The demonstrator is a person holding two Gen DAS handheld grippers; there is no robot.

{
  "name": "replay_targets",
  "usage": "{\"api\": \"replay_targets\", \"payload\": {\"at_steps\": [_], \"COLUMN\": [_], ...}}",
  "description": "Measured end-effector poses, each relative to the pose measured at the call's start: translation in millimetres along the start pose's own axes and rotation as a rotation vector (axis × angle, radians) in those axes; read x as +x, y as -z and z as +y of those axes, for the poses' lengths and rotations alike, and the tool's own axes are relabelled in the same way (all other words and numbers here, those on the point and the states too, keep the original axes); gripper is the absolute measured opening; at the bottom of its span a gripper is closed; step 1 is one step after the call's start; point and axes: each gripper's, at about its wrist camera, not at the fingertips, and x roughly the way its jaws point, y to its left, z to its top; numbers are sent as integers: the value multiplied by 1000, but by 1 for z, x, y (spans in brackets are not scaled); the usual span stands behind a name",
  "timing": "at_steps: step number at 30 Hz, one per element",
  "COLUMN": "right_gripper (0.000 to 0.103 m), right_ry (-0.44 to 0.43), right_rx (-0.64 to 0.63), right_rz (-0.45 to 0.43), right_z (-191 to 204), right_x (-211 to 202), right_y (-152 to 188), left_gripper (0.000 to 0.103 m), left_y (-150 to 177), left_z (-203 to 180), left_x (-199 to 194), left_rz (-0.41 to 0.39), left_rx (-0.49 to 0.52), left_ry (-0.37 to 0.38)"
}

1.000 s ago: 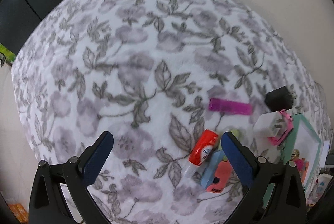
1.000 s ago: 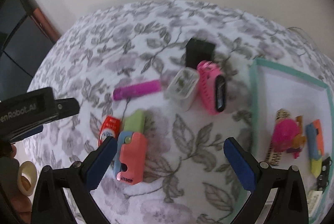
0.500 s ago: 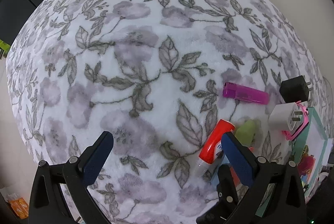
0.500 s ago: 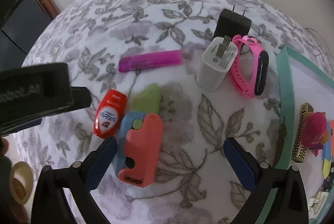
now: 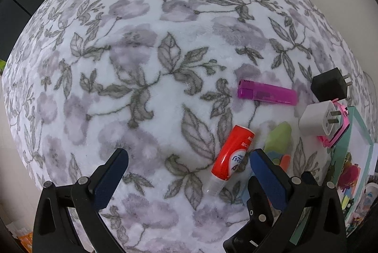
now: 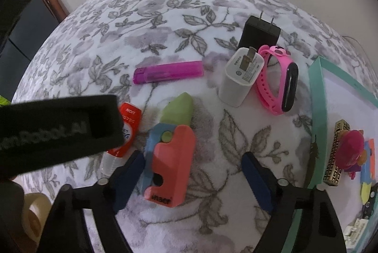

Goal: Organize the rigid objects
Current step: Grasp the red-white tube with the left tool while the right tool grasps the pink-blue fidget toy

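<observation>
On the fuzzy floral blanket [image 6: 165,17] a magenta lighter [image 6: 168,72], a white plug [image 6: 243,77], a black charger [image 6: 258,33] and a pink wristband [image 6: 278,83] lie beyond, a teal tray [image 6: 319,111] of trinkets to the right, and the left gripper's black body crowds over the red tube [image 6: 128,128]. The right gripper [image 6: 192,178] is closing, its blue pads not yet touching the blocky coral-and-blue plastic toy [image 6: 171,163] with a green tip, lying between them nearer the left finger. The left gripper [image 5: 189,176] hangs released over bare fleece, the tube [image 5: 232,152] just inside its right finger.
</observation>
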Motion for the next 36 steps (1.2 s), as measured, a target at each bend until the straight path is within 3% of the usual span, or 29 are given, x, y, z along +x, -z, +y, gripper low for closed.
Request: {"api": "replay_targets", "payload": {"at_steps": [17,22,27,36], "right_gripper": [78,61,46,46], "right_ry": [3,43,28,17], "right_rx": [-20,-40,-21,3], "right_rz": [17,10,11,28], "right_z": [16,19,5,-23], "right_x": [17,18,15,12], "right_y": [-2,0,0,3], "left_gripper": [103,103,103,102], "left_y": [-3,-2,-1,1], "left_z": [2,3,-6,-30], "left_x": [4,2,3,11], "left_rz": [6,-3,-7,-6], "left_rx": [-5,2,30,91], "left_ry": [-6,-6,-9,-25]}}
